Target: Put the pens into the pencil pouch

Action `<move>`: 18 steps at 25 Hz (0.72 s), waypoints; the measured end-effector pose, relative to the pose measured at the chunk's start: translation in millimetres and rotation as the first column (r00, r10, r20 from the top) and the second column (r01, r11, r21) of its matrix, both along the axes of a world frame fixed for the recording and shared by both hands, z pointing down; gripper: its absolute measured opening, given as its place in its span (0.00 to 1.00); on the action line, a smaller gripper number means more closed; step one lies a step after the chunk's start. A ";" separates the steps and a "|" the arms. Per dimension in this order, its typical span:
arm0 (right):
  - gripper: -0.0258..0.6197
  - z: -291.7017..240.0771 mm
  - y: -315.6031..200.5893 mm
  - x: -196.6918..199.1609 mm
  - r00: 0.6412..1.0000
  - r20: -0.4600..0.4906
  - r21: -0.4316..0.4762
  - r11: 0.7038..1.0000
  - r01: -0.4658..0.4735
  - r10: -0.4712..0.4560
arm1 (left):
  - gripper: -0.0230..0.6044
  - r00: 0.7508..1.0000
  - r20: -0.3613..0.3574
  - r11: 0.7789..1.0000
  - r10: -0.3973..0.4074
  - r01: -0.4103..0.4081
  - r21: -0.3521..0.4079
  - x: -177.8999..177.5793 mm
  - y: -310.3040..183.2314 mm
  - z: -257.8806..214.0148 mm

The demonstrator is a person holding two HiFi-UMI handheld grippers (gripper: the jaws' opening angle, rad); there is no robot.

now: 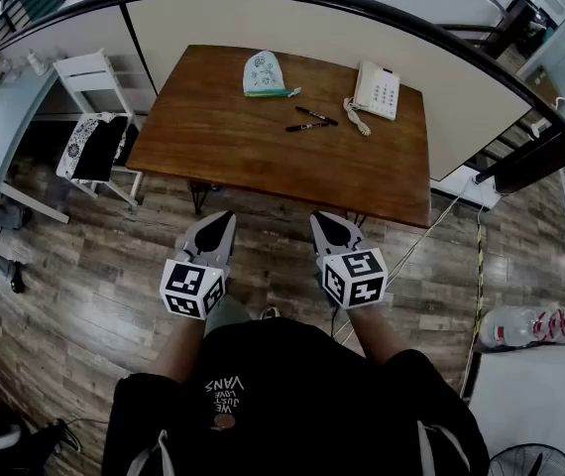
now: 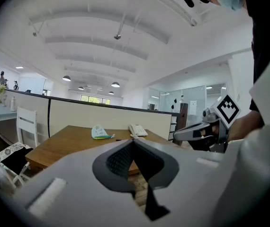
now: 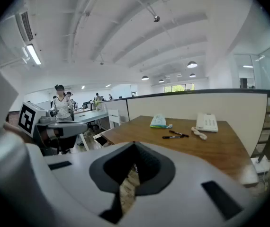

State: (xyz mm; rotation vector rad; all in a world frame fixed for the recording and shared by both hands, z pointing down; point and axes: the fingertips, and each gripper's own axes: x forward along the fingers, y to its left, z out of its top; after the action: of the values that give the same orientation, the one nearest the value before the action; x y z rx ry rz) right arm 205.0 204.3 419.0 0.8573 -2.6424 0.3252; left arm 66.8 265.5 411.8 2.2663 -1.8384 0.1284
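- My left tongs (image 2: 132, 142) are clenched; the dark ribbed pads meet at the tip with nothing between them; they touch nothing and hang over the floor (image 1: 84, 276), short of the table (image 1: 263, 167).
- My right tongs (image 3: 134, 144) are pressed together just the same and are empty; they sit beside the left pair, both pointing at the table's near edge, each with its black-and-white marker cube on the end nearest me.
- The pencil pouch (image 1: 263, 74) lies flat on the far side of the table, well away from both tongs; it is soft, pale mint cloth, rounded at one end, with a green edge on the side nearer me; I cannot tell whether it is unzipped or what is in it.
- The farther pen (image 1: 316, 116) and the nearer pen (image 1: 305, 127) lie on the bare wood outside the pouch, just beside it, between it and the telephone (image 1: 377, 89); both are slim, dark sticks, close together at an angle to each other.
- The telephone is white plastic with a coiled cord (image 1: 354, 115) lying at its side.
- The table is a smooth brown wooden rectangle; the floor is grey-brown planks; a white chair (image 1: 89, 72) with dark cloth on it stands at the table's left end.
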 end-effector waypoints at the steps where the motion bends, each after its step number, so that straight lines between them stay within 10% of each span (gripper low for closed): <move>1: 0.06 -0.8 0.9 -0.9 1.000 0.010 -0.002 1.000 0.002 -0.002 | 0.05 1.000 -0.001 1.000 0.000 0.000 -0.001 -0.4 1.0 0.4; 9: 0.06 0.7 -5.1 -14.3 0.999 0.053 -0.004 1.000 0.004 -0.004 | 0.06 0.999 0.017 0.999 0.042 -0.042 0.006 -3.0 -6.4 4.0; 15: 0.07 8.0 -28.8 -30.1 0.997 0.053 -0.029 0.998 -0.059 0.060 | 0.27 0.997 -0.002 0.996 0.084 -0.084 -0.016 -20.5 -31.4 13.4; 18: 0.21 14.0 -46.4 -43.3 0.994 0.041 -0.058 0.993 -0.102 0.104 | 0.29 0.994 -0.011 0.994 0.105 -0.105 -0.029 -37.7 -49.1 17.6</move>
State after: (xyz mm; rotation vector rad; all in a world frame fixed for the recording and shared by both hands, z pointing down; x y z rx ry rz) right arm 161.7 157.9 433.1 0.9814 -2.6213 0.4467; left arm 29.1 216.4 429.5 2.3394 -1.7012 0.1612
